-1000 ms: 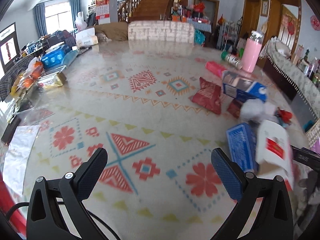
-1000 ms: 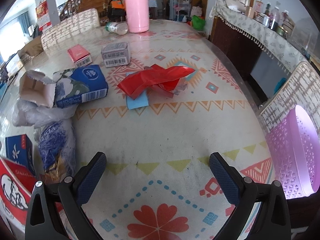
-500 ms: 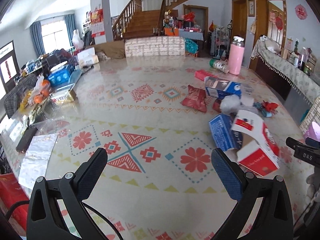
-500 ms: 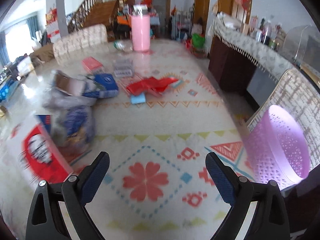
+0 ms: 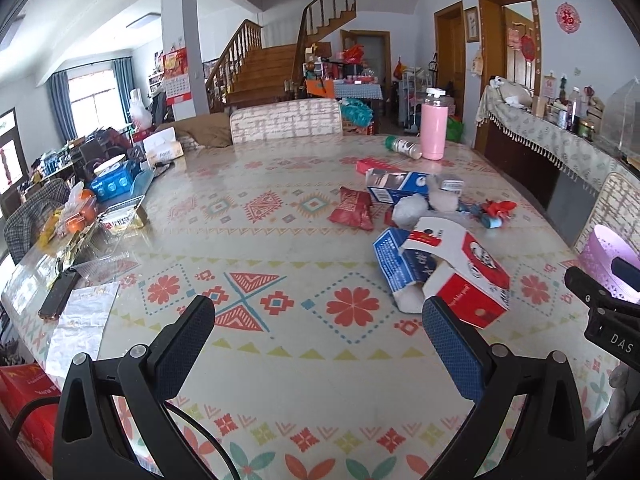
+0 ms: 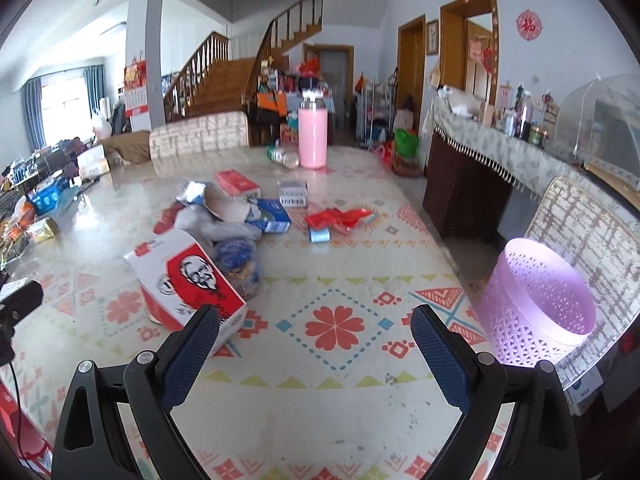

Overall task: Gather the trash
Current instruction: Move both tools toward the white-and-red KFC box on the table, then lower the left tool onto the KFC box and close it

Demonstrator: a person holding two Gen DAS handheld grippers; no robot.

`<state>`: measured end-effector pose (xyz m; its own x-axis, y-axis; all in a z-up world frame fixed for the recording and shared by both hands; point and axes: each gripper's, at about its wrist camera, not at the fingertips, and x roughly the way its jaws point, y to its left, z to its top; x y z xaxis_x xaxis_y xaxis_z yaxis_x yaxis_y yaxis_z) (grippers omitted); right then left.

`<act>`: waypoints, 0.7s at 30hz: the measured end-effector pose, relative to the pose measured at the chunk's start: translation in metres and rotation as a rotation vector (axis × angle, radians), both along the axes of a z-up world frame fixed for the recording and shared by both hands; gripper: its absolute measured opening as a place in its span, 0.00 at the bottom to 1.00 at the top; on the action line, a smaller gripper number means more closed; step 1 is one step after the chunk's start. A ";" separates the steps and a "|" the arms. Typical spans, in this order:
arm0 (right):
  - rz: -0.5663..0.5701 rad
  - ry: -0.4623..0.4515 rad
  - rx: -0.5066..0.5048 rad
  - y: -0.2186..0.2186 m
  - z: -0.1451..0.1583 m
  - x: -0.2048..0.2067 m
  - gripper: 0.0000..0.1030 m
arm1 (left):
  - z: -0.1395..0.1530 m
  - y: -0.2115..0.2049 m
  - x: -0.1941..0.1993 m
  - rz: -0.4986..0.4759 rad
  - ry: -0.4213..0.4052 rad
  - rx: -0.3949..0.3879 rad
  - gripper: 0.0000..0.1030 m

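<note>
Both grippers have pulled back, gaping empty, red-and-white carton (image 6: pixel 186 280) and torn wrappers (image 6: pixel 338 218) crowding ahead, beside lilac basket (image 6: pixel 536 304).

wooden staircase (image 5: pixel 276 68) at back, curtained window (image 5: pixel 86 100) left.

Both wrist views look low across the table (image 5: pixel 280 360); sharing the red-and-white box (image 6: pixel 188 276).

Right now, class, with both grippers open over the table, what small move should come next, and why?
Probably shift the right gripper left, toward the red and white carton. Both grippers are open and empty; the carton is the nearest trash, and the purple basket waits at the table's right edge.
</note>
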<state>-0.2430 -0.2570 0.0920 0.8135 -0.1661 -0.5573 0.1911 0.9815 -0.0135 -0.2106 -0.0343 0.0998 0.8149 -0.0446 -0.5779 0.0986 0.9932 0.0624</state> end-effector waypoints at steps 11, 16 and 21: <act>-0.027 -0.053 -0.019 0.003 0.009 -0.038 0.95 | 0.002 -0.009 -0.033 -0.060 -0.021 -0.014 1.00; -0.031 -0.056 -0.016 0.003 0.006 -0.053 0.95 | 0.001 -0.015 -0.047 -0.084 -0.030 -0.010 1.00; -0.050 -0.060 -0.002 -0.004 0.004 -0.067 0.95 | 0.000 -0.020 -0.057 -0.110 -0.030 -0.017 1.00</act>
